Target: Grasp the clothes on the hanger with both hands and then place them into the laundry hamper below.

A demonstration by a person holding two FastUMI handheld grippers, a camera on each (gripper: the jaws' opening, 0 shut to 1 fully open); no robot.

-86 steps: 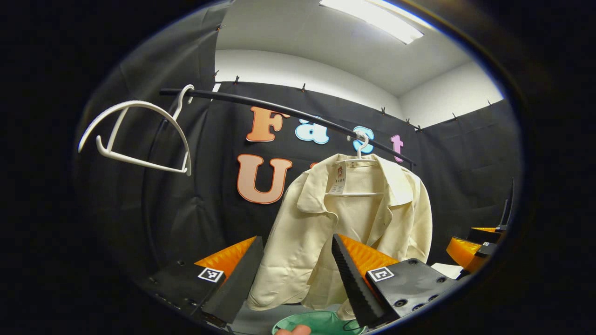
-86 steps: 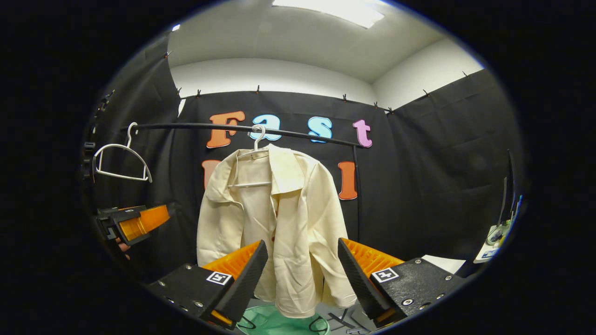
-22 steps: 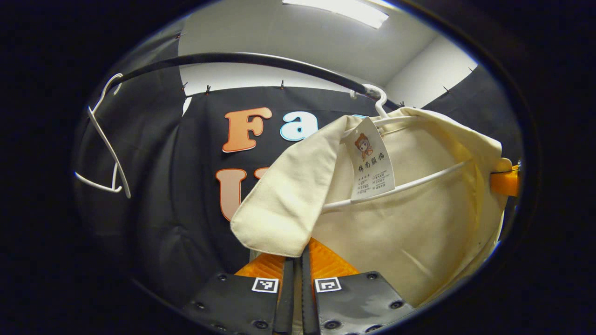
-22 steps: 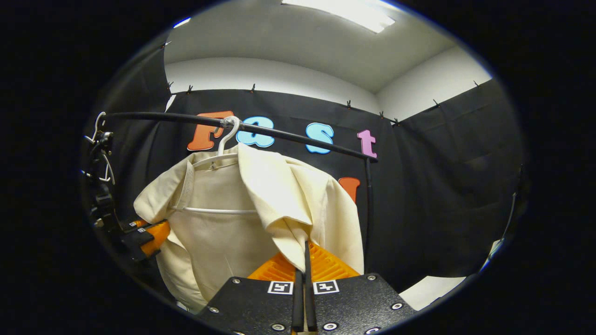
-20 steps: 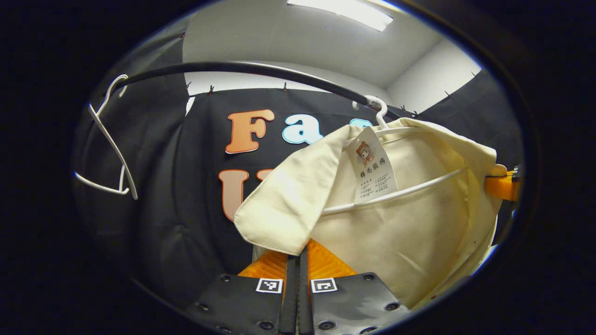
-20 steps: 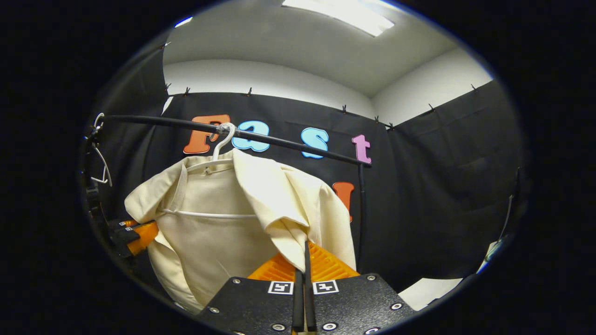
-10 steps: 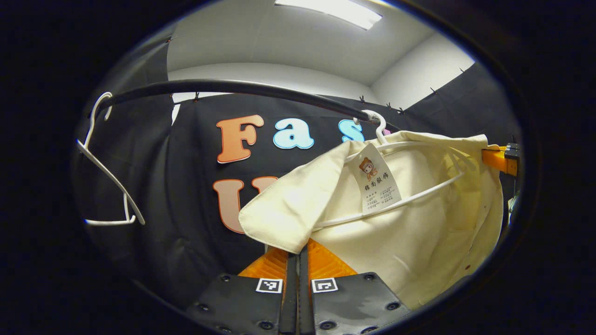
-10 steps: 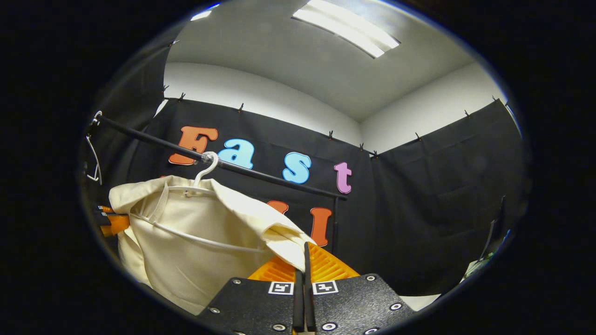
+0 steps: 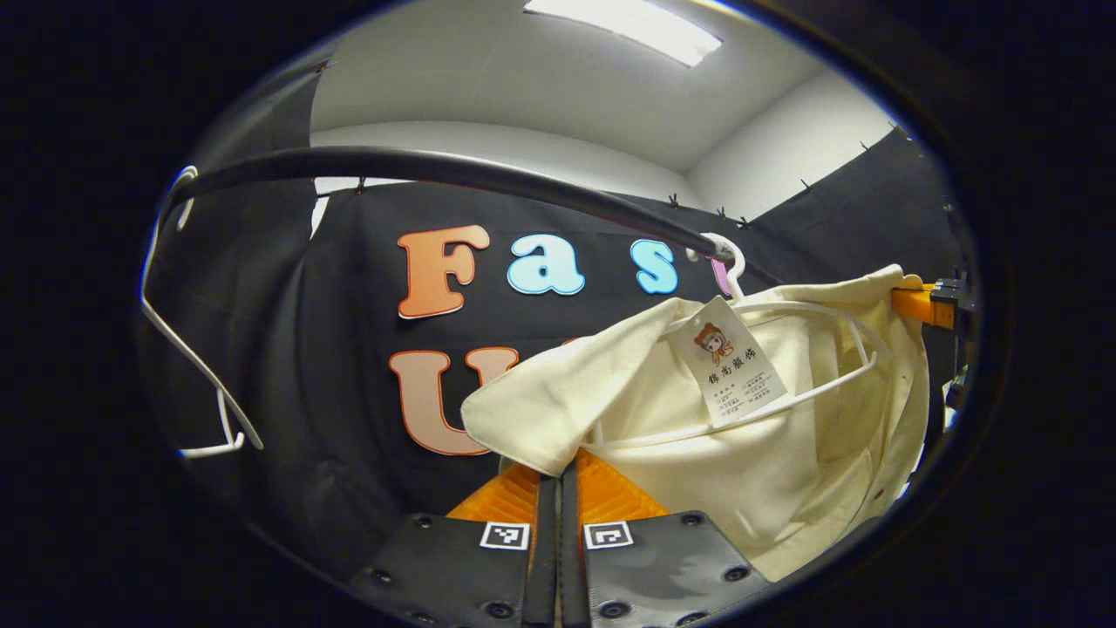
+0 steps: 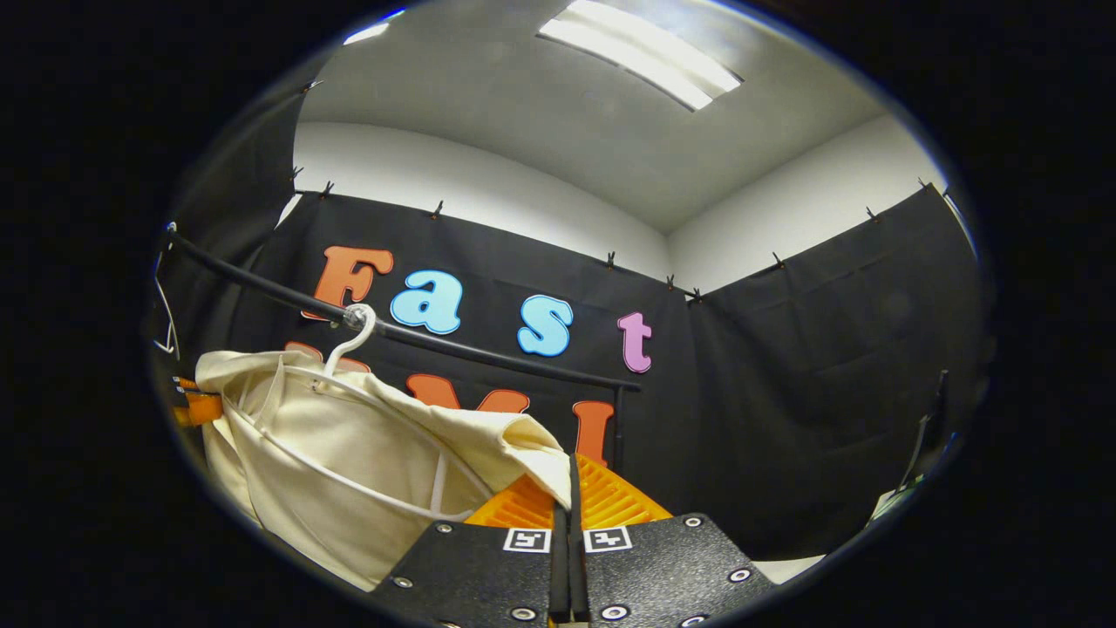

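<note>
Left gripper view: the left tool (image 9: 559, 475) is clamped on one lapel of the cream cloth jacket (image 9: 785, 453), which is draped on a white wire hanger (image 9: 785, 397) hooked over the black rail (image 9: 453, 170). Right gripper view: the right tool (image 10: 568, 488) is pinched on the opposite lapel. The garment is stretched between both tools, above them, so it is judged that the jacket must be slid sideways off the hanger arms.

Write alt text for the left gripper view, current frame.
The left gripper, seen from its own camera, is shut on the collar of a cream jacket stretched over a white hanger hooked on a black rail. An empty white hanger hangs at far left; the right gripper shows at the jacket's far edge.
</note>
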